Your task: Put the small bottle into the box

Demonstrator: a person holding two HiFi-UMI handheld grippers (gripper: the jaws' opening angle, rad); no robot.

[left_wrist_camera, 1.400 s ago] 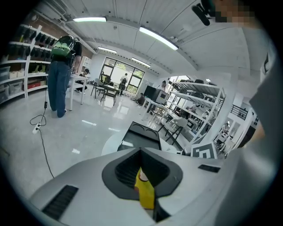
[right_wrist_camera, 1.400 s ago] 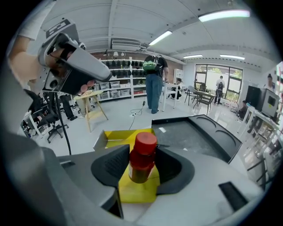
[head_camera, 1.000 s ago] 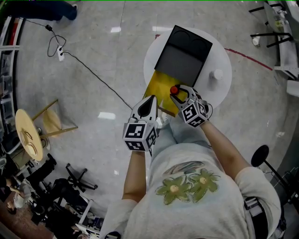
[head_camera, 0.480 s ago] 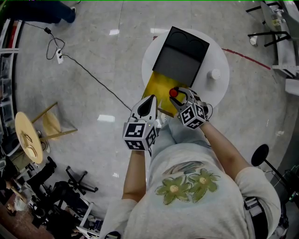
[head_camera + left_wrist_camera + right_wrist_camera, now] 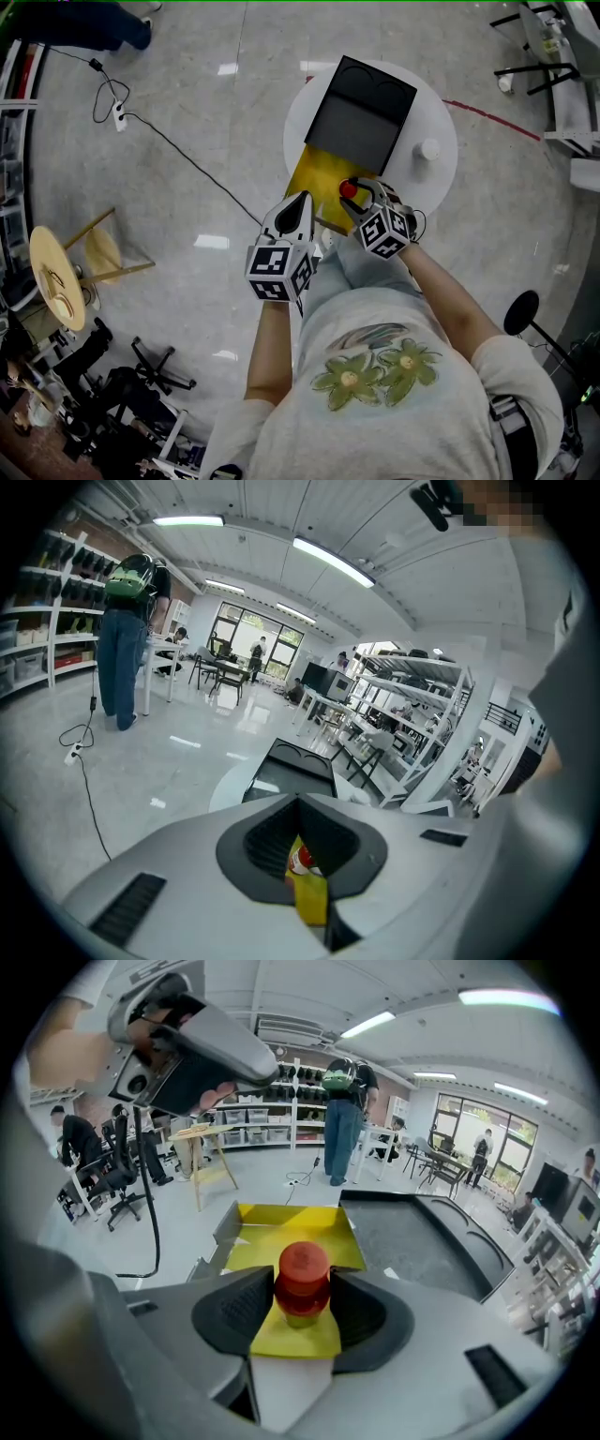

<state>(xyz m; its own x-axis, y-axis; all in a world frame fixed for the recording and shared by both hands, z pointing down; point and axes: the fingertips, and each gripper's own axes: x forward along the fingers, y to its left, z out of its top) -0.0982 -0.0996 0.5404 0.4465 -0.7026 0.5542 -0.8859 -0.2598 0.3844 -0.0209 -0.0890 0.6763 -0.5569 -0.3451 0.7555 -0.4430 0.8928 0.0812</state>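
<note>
The small bottle (image 5: 349,188) (image 5: 302,1283) has a red cap and stands upright between the jaws of my right gripper (image 5: 352,193) (image 5: 302,1305), which is shut on it. It hangs over the near flap of the open yellow box (image 5: 317,176) (image 5: 281,1232) on the round white table (image 5: 439,178). My left gripper (image 5: 298,208) (image 5: 302,806) hovers just left of the box's near corner. Its jaws are together and empty, and its view shows only a sliver of yellow box and red cap. The right gripper view shows the left gripper (image 5: 202,1054) raised above the box, apart from it.
A black tray (image 5: 361,112) (image 5: 422,1232) lies beyond the yellow box. A small white object (image 5: 429,148) stands at the table's right. On the floor to the left are a cable with a power strip (image 5: 120,111), a wooden stool (image 5: 56,272) and a chair base (image 5: 159,361).
</note>
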